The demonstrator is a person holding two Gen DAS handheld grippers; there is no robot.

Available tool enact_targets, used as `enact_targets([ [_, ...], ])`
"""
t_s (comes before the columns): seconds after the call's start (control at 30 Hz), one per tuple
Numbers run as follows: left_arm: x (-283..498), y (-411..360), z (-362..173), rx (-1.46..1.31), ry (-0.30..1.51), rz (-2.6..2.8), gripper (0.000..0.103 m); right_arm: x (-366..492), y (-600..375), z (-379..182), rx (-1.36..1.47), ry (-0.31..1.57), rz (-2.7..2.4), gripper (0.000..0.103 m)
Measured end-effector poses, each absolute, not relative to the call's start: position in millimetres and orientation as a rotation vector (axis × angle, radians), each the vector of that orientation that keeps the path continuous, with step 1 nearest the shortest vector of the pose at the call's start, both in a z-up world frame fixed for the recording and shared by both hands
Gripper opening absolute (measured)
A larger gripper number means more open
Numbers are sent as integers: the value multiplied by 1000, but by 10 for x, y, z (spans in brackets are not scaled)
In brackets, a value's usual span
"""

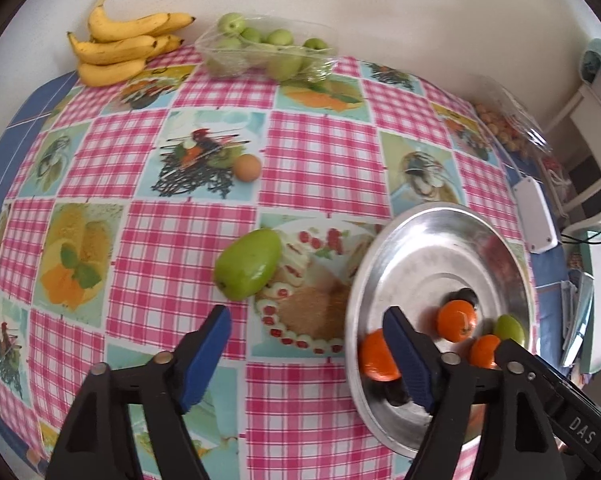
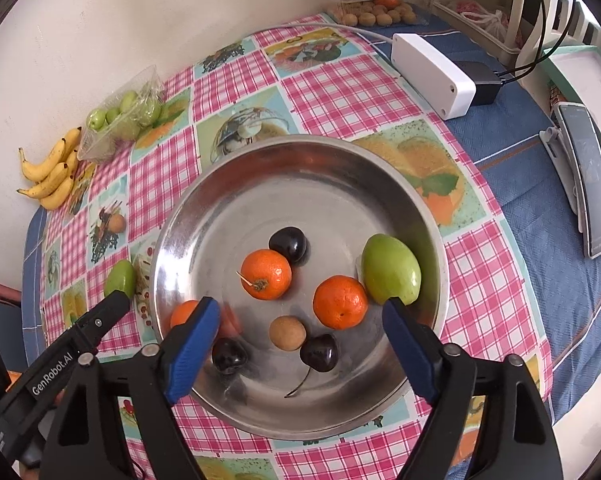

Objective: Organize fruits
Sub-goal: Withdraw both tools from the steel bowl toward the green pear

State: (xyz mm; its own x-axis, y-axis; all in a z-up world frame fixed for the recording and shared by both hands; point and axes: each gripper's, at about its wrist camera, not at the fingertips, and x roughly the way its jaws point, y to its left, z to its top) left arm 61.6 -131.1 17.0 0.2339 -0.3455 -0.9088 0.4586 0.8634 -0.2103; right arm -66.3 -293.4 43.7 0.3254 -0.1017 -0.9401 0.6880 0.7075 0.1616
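A steel bowl stands on the checked tablecloth and holds three tangerines, a green fruit, three dark cherries and a small brown fruit. My right gripper is open and empty, just above the bowl's near side. My left gripper is open and empty over the cloth, left of the bowl. A loose green fruit lies just beyond the left gripper. A small brown fruit lies farther back.
Bananas and a clear bag of green fruits lie at the back by the wall. A white box, a black adapter, a clear tub of brown fruits and a phone sit to the right.
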Motion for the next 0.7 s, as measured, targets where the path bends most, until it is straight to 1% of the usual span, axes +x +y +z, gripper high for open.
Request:
enact_targets([
  [0.07,634,-1290,139,109,1221,-540,90,-656,-2927,411,610,1141,-560,85],
  [0.1,643,-1279,124,109,1223,-535,91,-653,-2925,399,609,1145,-560,85],
  [0.37,690,-1234,42,115,1236,-500,92,-629,-2902,330,598,1170,-563,85],
  [0.4,694,-1229,37,116,1236,-497,94,-629,-2901,327,598,1170,-564,85],
  [0.43,696,-1227,35,117,1235,-494,100,-622,-2904,323,598,1171,-564,85],
  [0.47,698,-1222,33,118,1231,-492,103,-622,-2903,320,597,1171,-565,85],
  [0.5,700,-1218,34,117,1226,-494,103,-622,-2898,316,597,1172,-566,86],
  [0.6,709,-1211,31,121,1222,-488,103,-620,-2891,301,595,1175,-564,102],
  [0.7,717,-1201,11,130,1221,-475,103,-613,-2887,292,595,1176,-559,102],
])
